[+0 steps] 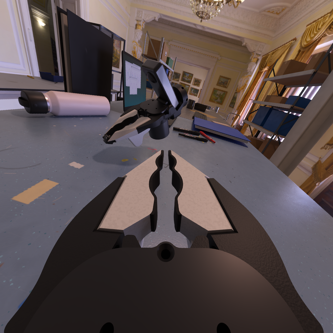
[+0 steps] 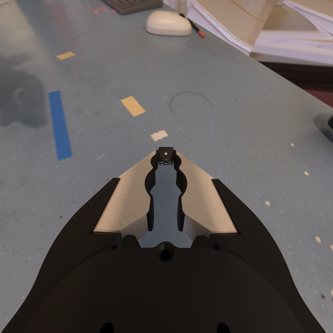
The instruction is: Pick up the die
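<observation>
We have the small black cube die with white pips (image 2: 166, 155) pinched at the very tips of the right gripper (image 2: 166, 155). Fingers are closed down to the die's width, one pad on each side face. In the left wrist view the right gripper (image 1: 110, 139) hangs above the speckled grey-blue desk (image 1: 54, 225) with its shadow below it, so we judge the die is lifted off the surface, over the middle of the desk, well in from every edge.

The left gripper (image 1: 166, 152) is nearly closed, only a thin slit between the tips, holding nothing. It sits low over the desk and points at the right one.

Risks from here:
- The grip is right at the fingertips, with the die poking slightly past them. Contact area is small, so a quick move or tilt could squeeze it out forwards.
- If it drops it will likely roll, and a small dark cube could travel towards a desk edge.
- The grippers are near each other. Swinging the right one back could clip the left.

The pink metal bottle lying on its side (image 1: 72, 104) near the far left corner and the black and red marker pens (image 1: 194, 134) towards the right edge are well apart from the die.
</observation>
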### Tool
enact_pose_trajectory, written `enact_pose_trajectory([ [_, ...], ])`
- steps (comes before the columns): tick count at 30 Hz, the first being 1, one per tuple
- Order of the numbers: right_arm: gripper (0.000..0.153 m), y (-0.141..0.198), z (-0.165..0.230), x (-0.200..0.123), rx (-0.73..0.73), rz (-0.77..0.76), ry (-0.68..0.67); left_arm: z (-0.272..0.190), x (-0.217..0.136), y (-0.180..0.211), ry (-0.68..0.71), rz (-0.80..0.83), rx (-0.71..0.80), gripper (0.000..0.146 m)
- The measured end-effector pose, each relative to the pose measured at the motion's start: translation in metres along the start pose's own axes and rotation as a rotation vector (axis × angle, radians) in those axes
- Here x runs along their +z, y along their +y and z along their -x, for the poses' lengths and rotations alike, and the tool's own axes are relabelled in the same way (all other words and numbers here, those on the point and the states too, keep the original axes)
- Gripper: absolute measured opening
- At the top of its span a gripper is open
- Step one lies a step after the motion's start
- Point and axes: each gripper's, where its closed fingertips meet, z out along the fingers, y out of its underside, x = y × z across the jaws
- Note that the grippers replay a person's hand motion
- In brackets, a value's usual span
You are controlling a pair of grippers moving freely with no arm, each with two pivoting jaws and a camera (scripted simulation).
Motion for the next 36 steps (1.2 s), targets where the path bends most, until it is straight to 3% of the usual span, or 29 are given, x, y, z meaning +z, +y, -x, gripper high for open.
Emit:
enact_pose_trajectory([
  [8,0.016,0.018,-0.026,0.004,0.017,0.109,0.173,0.0,-0.001,0.0,-0.007,-0.004,0.007,0.005],
  [17,0.016,-0.013,-0.015,-0.007,-0.074,-0.031,0.177,0.002,0.0,0.0,-0.016,0.001,0.006,0.005],
  [23,0.016,-0.028,-0.016,-0.009,-0.004,-0.109,0.128,0.003,0.0,-0.001,-0.024,-0.002,0.01,0.005],
  [29,0.016,-0.079,-0.002,-0.01,0.129,-0.24,0.03,0.003,0.0,-0.001,-0.033,-0.002,0.02,0.005],
  [33,0.016,-0.116,0.014,-0.011,0.088,-0.317,0.01,0.003,-0.001,-0.001,-0.035,-0.005,0.027,0.005],
  [36,0.016,-0.125,0.024,-0.004,0.04,-0.335,-0.004,0.002,-0.001,-0.001,-0.036,-0.007,0.033,0.005],
])
